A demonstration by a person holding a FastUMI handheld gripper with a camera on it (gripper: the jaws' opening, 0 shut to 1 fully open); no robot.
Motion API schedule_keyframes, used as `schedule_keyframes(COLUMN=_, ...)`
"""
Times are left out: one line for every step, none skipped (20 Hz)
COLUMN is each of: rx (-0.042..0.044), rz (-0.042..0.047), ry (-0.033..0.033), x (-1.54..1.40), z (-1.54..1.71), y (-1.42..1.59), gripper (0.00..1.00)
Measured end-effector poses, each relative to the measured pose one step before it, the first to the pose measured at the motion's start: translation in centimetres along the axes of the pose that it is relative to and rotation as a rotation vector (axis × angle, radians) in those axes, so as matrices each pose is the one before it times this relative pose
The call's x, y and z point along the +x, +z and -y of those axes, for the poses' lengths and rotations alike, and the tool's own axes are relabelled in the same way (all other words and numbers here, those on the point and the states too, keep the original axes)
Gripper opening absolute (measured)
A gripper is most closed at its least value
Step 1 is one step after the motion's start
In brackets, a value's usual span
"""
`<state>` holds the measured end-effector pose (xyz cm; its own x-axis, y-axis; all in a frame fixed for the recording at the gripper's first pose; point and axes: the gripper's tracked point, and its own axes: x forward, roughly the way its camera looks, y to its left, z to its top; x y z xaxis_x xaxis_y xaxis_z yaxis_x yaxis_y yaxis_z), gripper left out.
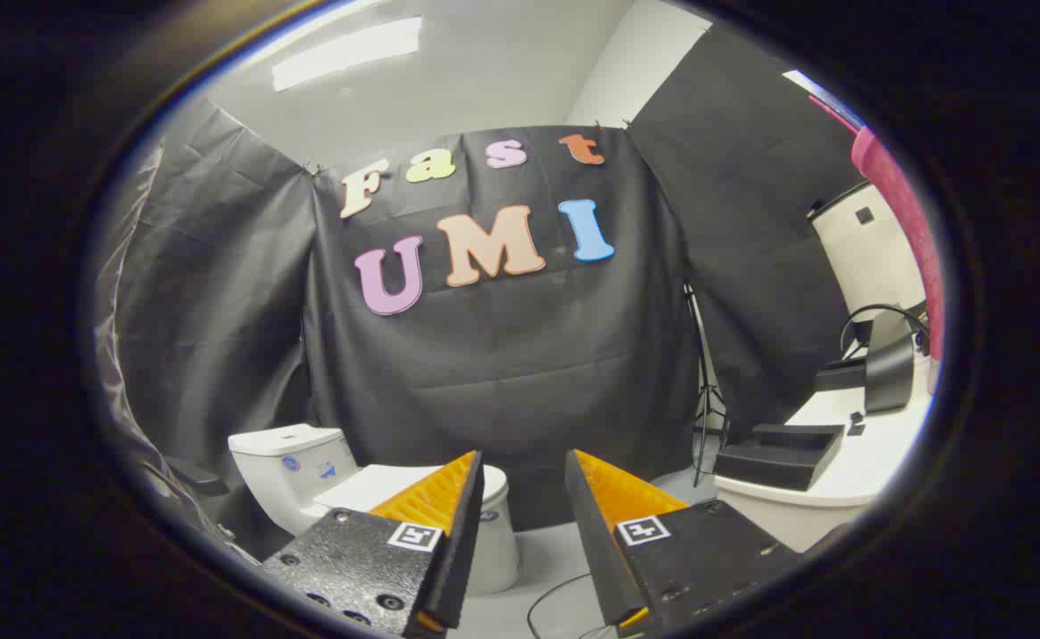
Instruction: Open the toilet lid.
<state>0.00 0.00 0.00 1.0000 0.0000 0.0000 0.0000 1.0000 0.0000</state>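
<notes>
A white toilet (307,475) stands on the floor against the black cloth wall, beyond my left finger. Its lid (369,486) lies flat and closed over the bowl, and the left finger hides the lid's near part. The cistern (285,461) rises behind the lid. My gripper (524,466) is held well above and short of the toilet, open, with nothing between its fingers. The gap between the fingers points at the cloth wall to the right of the bowl.
A white table (848,461) stands to the right, with a black box (782,453) and other dark gear on it. A thin black stand (706,390) rises beside the table. A black cable (555,599) loops on the floor between the fingers.
</notes>
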Motion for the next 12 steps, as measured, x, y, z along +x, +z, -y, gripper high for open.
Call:
schedule_keyframes(rx=0.00126, rz=-0.00264, ry=-0.00105, x=0.000, z=0.020, y=-0.030, gripper=0.57)
schedule_keyframes(rx=0.00182, rz=-0.00238, ry=-0.00007, x=0.101, z=0.039, y=-0.073, gripper=0.57)
schedule_keyframes(rx=0.00091, rz=-0.00167, ry=-0.00004, x=0.049, z=-0.059, y=0.027, gripper=0.57)
schedule_keyframes(rx=0.00042, rz=-0.00143, ry=-0.00052, x=-0.023, z=0.049, y=-0.006, gripper=0.57)
schedule_keyframes(rx=0.00008, rz=-0.00075, ry=0.00028, x=0.015, z=0.034, y=-0.050, gripper=0.57)
schedule_keyframes(rx=-0.00013, rz=-0.00069, ry=-0.00045, x=-0.034, z=0.021, y=0.020, gripper=0.57)
schedule_keyframes(rx=-0.00056, rz=-0.00108, ry=0.00047, x=0.057, z=-0.047, y=-0.017, gripper=0.57)
schedule_keyframes(rx=-0.00093, rz=-0.00098, ry=0.00001, x=0.013, z=-0.032, y=0.006, gripper=0.57)
schedule_keyframes(rx=0.00011, rz=-0.00124, ry=-0.00040, x=0.008, z=-0.005, y=0.070, gripper=0.57)
schedule_keyframes(rx=-0.00022, rz=-0.00073, ry=0.00083, x=-0.001, z=0.011, y=-0.090, gripper=0.58)
schedule_keyframes(rx=-0.00014, rz=-0.00102, ry=-0.00051, x=0.031, z=0.028, y=-0.018, gripper=0.58)
schedule_keyframes(rx=-0.00005, rz=-0.00087, ry=0.00051, x=0.002, z=-0.032, y=0.049, gripper=0.57)
